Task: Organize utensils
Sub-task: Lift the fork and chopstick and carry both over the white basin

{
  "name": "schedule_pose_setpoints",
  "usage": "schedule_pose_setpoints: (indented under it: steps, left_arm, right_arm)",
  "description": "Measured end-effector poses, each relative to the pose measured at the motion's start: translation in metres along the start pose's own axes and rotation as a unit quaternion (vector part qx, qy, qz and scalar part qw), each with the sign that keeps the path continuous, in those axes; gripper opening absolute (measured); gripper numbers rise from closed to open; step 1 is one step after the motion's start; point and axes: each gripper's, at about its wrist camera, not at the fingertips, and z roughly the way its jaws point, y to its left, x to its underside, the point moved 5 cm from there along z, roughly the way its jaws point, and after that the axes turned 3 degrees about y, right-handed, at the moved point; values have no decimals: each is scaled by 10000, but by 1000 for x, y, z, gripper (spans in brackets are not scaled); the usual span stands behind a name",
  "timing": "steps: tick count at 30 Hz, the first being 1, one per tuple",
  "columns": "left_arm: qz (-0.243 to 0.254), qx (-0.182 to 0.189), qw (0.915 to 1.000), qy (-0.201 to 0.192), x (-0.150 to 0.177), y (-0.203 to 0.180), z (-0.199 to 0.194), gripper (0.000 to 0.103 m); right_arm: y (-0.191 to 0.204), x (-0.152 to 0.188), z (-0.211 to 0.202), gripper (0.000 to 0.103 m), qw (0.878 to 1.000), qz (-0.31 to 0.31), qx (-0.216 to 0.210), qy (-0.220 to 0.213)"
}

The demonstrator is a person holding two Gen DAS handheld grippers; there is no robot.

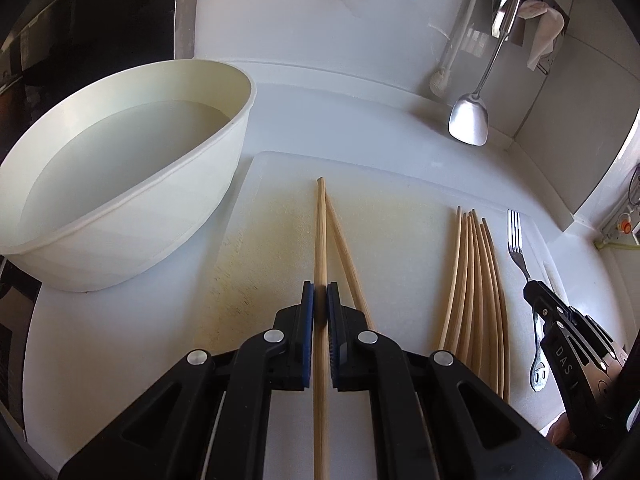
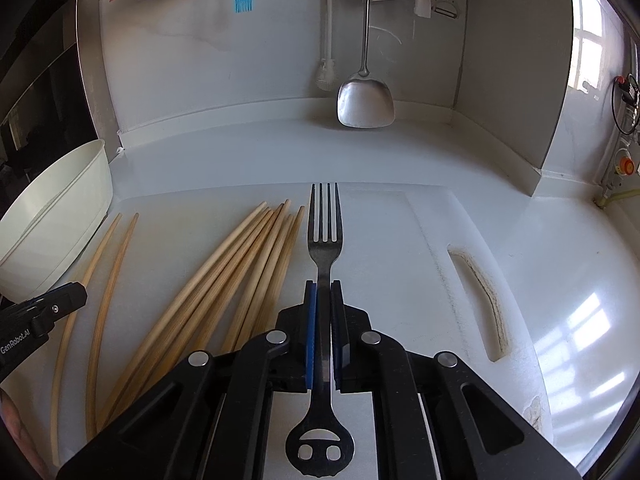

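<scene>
In the left wrist view the left tool is clamped on one chopstick at lower centre; a second chopstick lies beside it on the cutting board. A white basin sits at left, a bundle of chopsticks at right

In the right wrist view the right tool is clamped on a fork at centre, on the board beside the bundle; a spatula hangs at upper centre

chopsticks: pale wood, matt, fine straight grain
fork: metal, dull grey sheen
cutting board: white plastic, matt, scuffed, yellowed
basin: cream plastic, smooth, slight gloss
spatula: polished metal
counter: white, smooth, glossy
gripper pads: blue, ribbed, in black matt plastic
</scene>
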Motion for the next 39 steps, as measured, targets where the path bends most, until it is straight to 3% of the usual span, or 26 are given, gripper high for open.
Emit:
schedule_pose_setpoints:
  steps: [9,19,29,35,39]
  left_arm:
    - [-37,-9,9999,-119,-14,-1,-28,7]
    - [-361,-201,9985,-351,-48,13,-102,7]
    - [-559,-712,9942,-573,-95,107,-151,7]
    - [-488,-630,9953,-557,-133,170,-141,7]
    - [-507,-517,9968,-333,-147,203,-118,7]
  right_arm:
    - [-6,-17,-26,7,9999,26,-109,-100]
    - [23,-67,-87,7,9971,-271,-643,-316]
    - [142,-116,-104,7,9872,-657,-1385,-431]
    - [228,-134,-79,7,9848,-575,-1617,-283]
    - [275,-138,-55,7,9846,-517,-1666,-76]
